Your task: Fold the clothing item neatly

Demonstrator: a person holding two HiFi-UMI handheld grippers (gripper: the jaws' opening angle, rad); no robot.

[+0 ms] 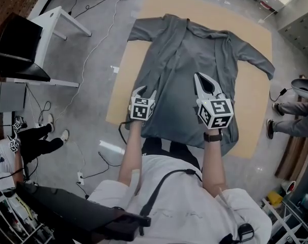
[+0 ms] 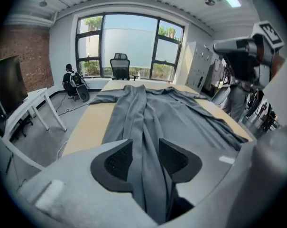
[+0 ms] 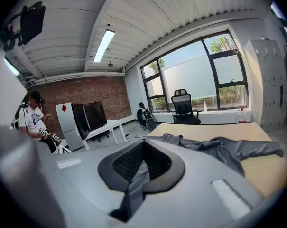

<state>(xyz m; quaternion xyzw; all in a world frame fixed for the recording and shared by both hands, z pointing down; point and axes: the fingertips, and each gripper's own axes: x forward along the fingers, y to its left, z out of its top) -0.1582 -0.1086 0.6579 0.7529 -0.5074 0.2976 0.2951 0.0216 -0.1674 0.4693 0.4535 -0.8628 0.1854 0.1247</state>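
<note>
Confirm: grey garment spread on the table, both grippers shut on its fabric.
Not both. The left gripper is open, fabric of the garment passing between its parted jaws, per the left gripper view. The right gripper is shut on it.

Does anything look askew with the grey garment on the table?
Yes. The grey long-sleeved garment lies lopsided on the tan table: one sleeve stretches out to the table's edge, while the other sleeve looks folded in short beside the collar.

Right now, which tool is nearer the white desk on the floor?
Left. The left tool is over the left edge of the grey garment, on the side of the white desk; the right tool is farther across the garment, away from it.
</note>
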